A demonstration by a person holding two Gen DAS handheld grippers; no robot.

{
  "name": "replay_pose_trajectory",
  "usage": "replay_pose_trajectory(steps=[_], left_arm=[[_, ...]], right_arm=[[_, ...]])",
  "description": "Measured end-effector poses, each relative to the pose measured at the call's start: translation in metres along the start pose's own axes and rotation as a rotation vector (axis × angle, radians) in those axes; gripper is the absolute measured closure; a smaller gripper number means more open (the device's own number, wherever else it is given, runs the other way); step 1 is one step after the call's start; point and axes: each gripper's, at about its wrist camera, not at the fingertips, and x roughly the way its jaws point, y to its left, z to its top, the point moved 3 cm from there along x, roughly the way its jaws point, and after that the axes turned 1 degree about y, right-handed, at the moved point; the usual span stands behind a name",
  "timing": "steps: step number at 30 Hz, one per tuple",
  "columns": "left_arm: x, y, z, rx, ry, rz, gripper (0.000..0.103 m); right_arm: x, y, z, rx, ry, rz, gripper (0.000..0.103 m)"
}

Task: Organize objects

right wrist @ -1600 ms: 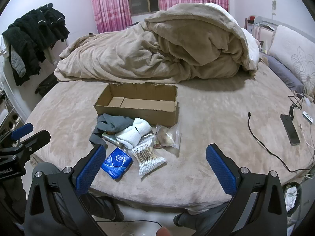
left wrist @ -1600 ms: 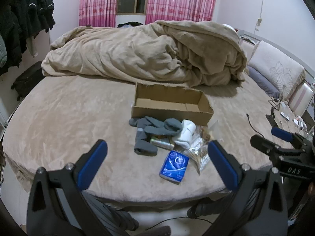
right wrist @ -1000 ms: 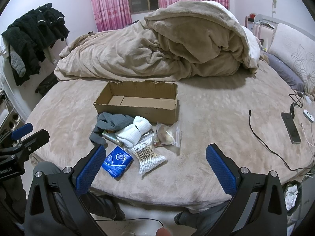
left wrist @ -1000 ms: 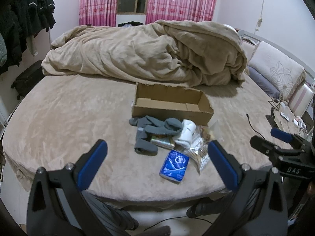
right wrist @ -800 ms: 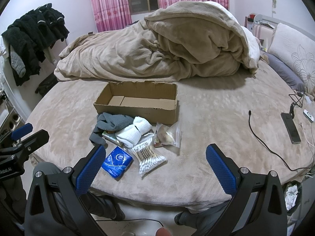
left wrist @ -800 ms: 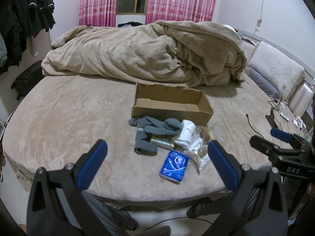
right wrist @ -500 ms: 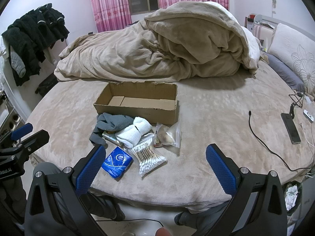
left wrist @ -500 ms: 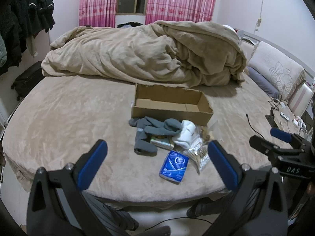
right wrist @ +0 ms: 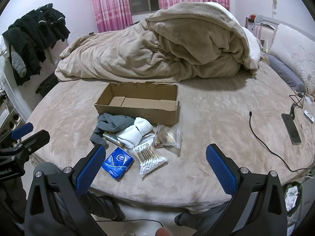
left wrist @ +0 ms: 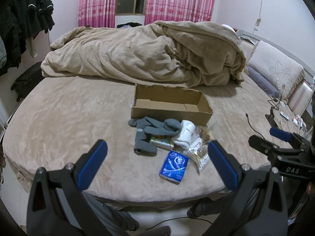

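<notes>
Open cardboard box [right wrist: 137, 106] empty; socks [right wrist: 116, 123], swabs [right wrist: 148, 157], tissue pk [right wrist: 117, 163] beside.

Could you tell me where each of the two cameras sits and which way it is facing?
Left wrist view: rides the left hand-held gripper off the bed's near edge, facing the cardboard box and the quilt; its open blue fingers frame the shot, the right hand-held gripper at right.
Right wrist view: rides the right hand-held gripper, further right, facing the same way; the left one shows at left, the phone at right.
Both share the box, socks, blue packet and cotton swabs.
</notes>
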Motion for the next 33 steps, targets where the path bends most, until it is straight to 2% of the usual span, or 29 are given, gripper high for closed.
replay_pose_trajectory(steps=[33], left_arm=[[0.0022, -0.0055, -0.0015, 0.015, 0.006, -0.011, 0.0]], right_arm=[[0.0016, -0.0015, 0.0002, 0.002, 0.002, 0.002, 0.0]])
